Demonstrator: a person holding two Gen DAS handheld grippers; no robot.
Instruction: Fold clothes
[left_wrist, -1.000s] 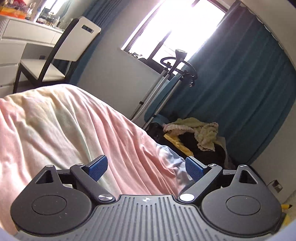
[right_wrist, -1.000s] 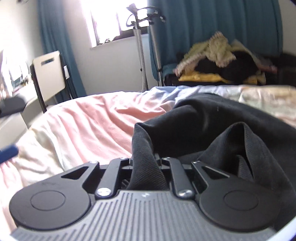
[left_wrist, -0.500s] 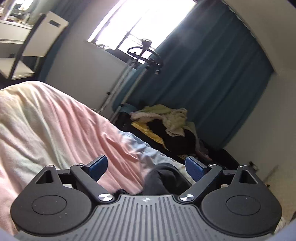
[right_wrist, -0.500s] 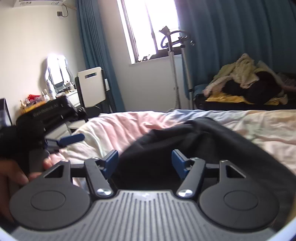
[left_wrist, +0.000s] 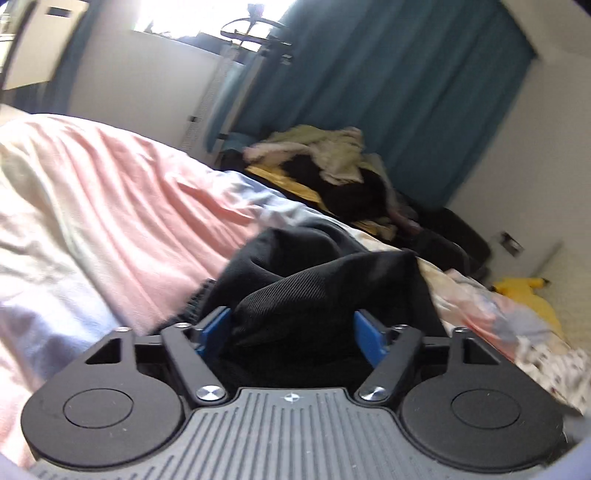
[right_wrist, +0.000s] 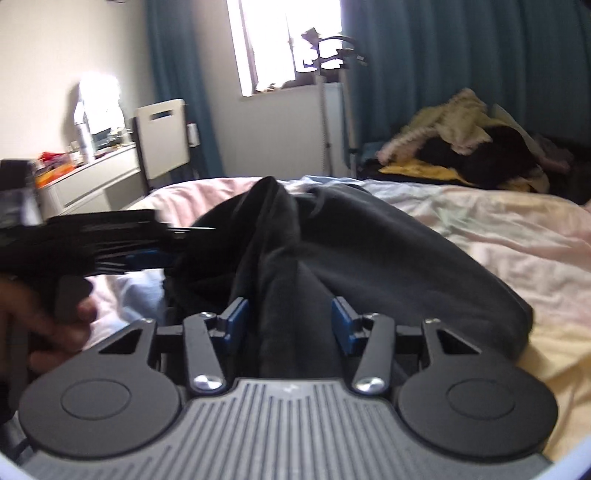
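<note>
Left wrist — black garment between gripper pads.

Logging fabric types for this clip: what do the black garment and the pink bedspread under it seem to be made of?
Black garment: looks like a thick, matte knit, perhaps sweatshirt fleece; fine diagonal ribbing shows and it bunches in soft, heavy folds. Pink bedspread: seems a thin, matte woven cotton in washed pastel patches, judging by its many fine, sharp wrinkles. Neither can be confirmed by sight.
</note>
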